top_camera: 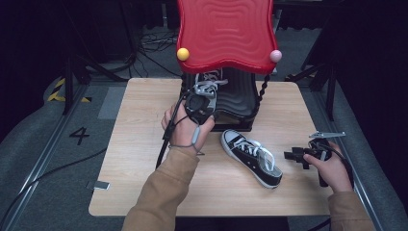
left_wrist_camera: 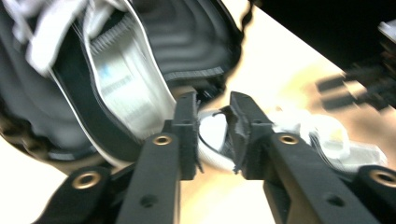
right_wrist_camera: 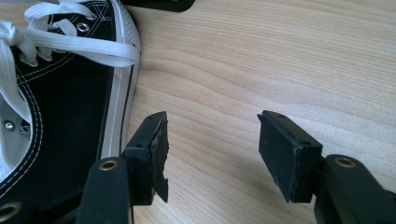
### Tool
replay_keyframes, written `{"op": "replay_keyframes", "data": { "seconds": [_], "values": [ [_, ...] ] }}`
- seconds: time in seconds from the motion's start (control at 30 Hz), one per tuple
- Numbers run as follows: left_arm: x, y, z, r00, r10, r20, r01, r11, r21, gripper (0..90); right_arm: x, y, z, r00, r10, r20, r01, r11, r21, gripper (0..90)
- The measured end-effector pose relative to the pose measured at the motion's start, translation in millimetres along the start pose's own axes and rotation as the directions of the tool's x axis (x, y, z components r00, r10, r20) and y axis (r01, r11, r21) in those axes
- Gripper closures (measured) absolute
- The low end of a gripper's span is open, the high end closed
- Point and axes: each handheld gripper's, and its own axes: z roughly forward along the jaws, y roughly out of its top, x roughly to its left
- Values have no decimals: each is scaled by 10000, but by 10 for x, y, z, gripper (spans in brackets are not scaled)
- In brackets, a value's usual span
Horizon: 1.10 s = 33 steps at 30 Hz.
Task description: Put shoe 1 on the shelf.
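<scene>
The left gripper (top_camera: 204, 98) stood narrowly apart, empty, beside the shelved sneaker (top_camera: 208, 82); the right gripper (right_wrist_camera: 212, 154) gaped wide over the bench (right_wrist_camera: 280, 60).

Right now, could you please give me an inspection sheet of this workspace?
Surface: wooden table, light and flat.
Job's things: loose sneaker lies on the table; shelved sneaker sits on the black shelf of the red-topped rack.
Clutter: small grey piece at the table's left edge.
Grippers: left gripper by the shelved sneaker, jaws slightly apart, holding nothing; right gripper open, beside the loose sneaker.
Cables: gripper cable trails over the table; floor cables behind.
Surroundings: grey floor marked 4, dark curtains.
</scene>
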Motion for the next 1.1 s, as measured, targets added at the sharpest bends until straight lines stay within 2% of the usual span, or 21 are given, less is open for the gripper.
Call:
{"op": "replay_keyframes", "data": {
  "seconds": [0.1, 0.23, 0.3, 0.33, 0.37, 0.4, 0.47, 0.5, 0.53, 0.6, 0.67, 0.73, 0.8, 0.93, 0.97, 1.03, 1.1],
  "values": [
    [42, -125, -4, 9995, 139, 267, -154, 9982, 583, 812, 9, -2, 2, 10000, -3, 1, 3, 10000, 27, 436],
    [176, -277, 115, 9946, 689, 774, -756, 9933, 869, 889, 16, -5, 20, 10000, -50, -13, 50, 9999, 90, 435],
    [250, -337, 205, 9910, 805, 1068, -908, 9913, 955, 898, 22, -6, 27, 10000, -42, -24, 42, 9999, 148, 434],
    [250, -337, 205, 9910, 805, 1068, -908, 9913, 955, 899, 22, -6, 27, 10000, -42, -24, 42, 9999, 148, 434],
    [312, -379, 274, 9866, 992, 1294, -1125, 9886, 997, 899, 21, -9, 32, 10000, -38, -21, 39, 9999, 153, 433],
    [344, -397, 298, 9854, 1119, 1285, -1251, 9871, 997, 899, 19, -10, 34, 10000, -39, -22, 39, 9999, 155, 433],
    [372, -420, 319, 9867, 1114, 1187, -1232, 9876, 969, 900, 16, -10, 35, 10000, -22, -23, 23, 9999, 150, 434],
    [403, -445, 343, 9898, 1066, 946, -1161, 9881, 1008, 900, 15, -9, 35, 10000, -34, -4, 34, 9999, 146, 434],
    [419, -458, 356, 9905, 1048, 887, -1134, 9887, 984, 900, 11, -10, 36, 10000, -29, 2, 29, 9999, 151, 433],
    [454, -485, 376, 9912, 935, 937, -996, 9931, 626, 900, 8, -13, 42, 10000, -17, 2, 17, 9999, 167, 433],
    [481, -506, 409, 9936, 908, 669, -933, 9950, 350, 900, 9, -20, 53, 10000, -7, 6, 7, 9997, 246, 432],
    [496, -513, 429, 9946, 762, 709, -776, 9968, 185, 900, 16, -22, 61, 10000, 0, 11, 0, 9996, 295, 432],
    [481, -513, 437, 9947, 846, 589, -855, 9963, 128, 900, 19, -21, 69, 10000, -44, 13, 43, 9996, 283, 431],
    [449, -514, 459, 9967, 727, 370, -722, 9973, -138, 900, 26, -26, 95, 10000, -76, 1, 76, 9992, 382, 430],
    [380, -505, 520, 9965, 787, 284, -778, 9965, -311, 900, 29, -25, 99, 10000, -97, -5, 97, 9991, 410, 430],
    [347, -491, 549, 9962, 840, 243, -832, 9960, -318, 900, 33, -24, 101, 10000, -89, -12, 89, 9992, 400, 429],
    [282, -456, 627, 9971, 702, 278, -679, 9948, -757, 900, 40, -16, 98, 9999, -120, -33, 121, 9992, 368, 428]
  ]
}}
